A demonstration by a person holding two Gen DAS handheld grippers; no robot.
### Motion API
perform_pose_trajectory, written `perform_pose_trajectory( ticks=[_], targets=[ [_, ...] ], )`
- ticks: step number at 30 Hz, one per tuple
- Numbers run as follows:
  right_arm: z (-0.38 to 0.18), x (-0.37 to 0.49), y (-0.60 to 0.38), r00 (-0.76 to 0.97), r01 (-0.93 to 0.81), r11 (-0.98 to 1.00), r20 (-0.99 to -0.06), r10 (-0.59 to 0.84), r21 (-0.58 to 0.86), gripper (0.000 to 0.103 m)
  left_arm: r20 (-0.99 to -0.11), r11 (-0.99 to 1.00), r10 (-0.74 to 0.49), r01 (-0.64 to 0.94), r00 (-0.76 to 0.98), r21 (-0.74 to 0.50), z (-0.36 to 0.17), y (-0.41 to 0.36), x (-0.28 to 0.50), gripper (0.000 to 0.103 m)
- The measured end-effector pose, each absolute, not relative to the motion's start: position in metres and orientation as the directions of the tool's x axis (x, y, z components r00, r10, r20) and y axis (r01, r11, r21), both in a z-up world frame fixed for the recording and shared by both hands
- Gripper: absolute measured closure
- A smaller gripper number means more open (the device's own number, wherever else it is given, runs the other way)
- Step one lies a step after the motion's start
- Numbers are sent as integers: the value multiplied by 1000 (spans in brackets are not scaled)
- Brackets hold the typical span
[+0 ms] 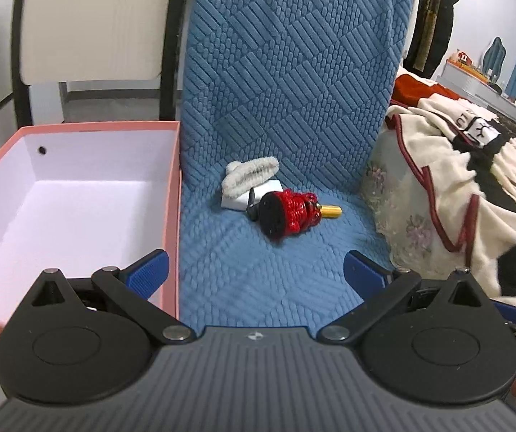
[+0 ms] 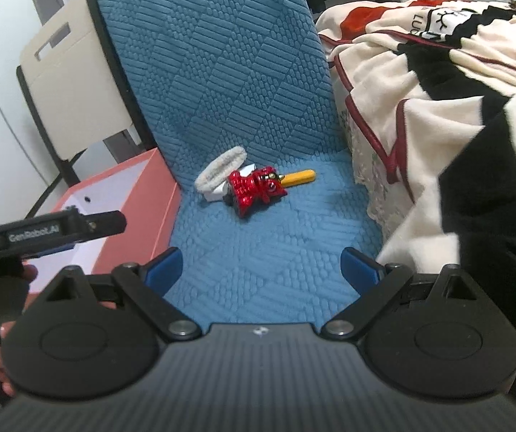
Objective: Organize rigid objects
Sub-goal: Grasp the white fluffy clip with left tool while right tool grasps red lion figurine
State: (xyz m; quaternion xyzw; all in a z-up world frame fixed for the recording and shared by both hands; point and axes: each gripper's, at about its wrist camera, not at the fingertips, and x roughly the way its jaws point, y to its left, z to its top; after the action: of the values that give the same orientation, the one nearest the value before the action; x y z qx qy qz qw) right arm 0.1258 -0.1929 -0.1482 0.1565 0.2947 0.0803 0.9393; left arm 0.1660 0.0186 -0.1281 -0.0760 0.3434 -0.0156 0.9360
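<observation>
both grippers poised, nothing picked up yet

the left gripper (image 1: 256, 268) hangs with its blue fingers spread wide and nothing between them, low over the front of the blue quilted seat cushion (image 1: 258, 270), its left finger just beside the wall of the pink box (image 1: 171, 194). the right gripper (image 2: 261, 268) is likewise spread and empty, aimed along the same cushion.

farther out, near where seat meets backrest, the task's things lie in a touching cluster: a red figurine (image 2: 256, 189) on its side, a yellow cylinder (image 2: 299, 177) poking out behind it toward the bed, a small white block (image 1: 238, 199) partly hidden, and a fuzzy white hair clip (image 1: 248, 176) resting on top of that block. the pink box stands open and looks empty, just left of the cushion. a patterned blanket (image 2: 420, 82) is heaped on the right.

this looks like the approach before a first pick. the next move probably calls for one gripper to advance to the cluster, straddle the figurine, which sits foremost, and close without dragging its neighbours.
</observation>
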Motion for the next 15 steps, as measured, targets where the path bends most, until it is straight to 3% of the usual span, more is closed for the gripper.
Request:
perform_pose_trajectory(
  ticks=[15],
  targets=[
    [-177, 202, -187, 809, -71, 912, -511, 290, 404, 7, -643, 994, -77, 9, 762, -109, -165, 7, 270, 0]
  ],
)
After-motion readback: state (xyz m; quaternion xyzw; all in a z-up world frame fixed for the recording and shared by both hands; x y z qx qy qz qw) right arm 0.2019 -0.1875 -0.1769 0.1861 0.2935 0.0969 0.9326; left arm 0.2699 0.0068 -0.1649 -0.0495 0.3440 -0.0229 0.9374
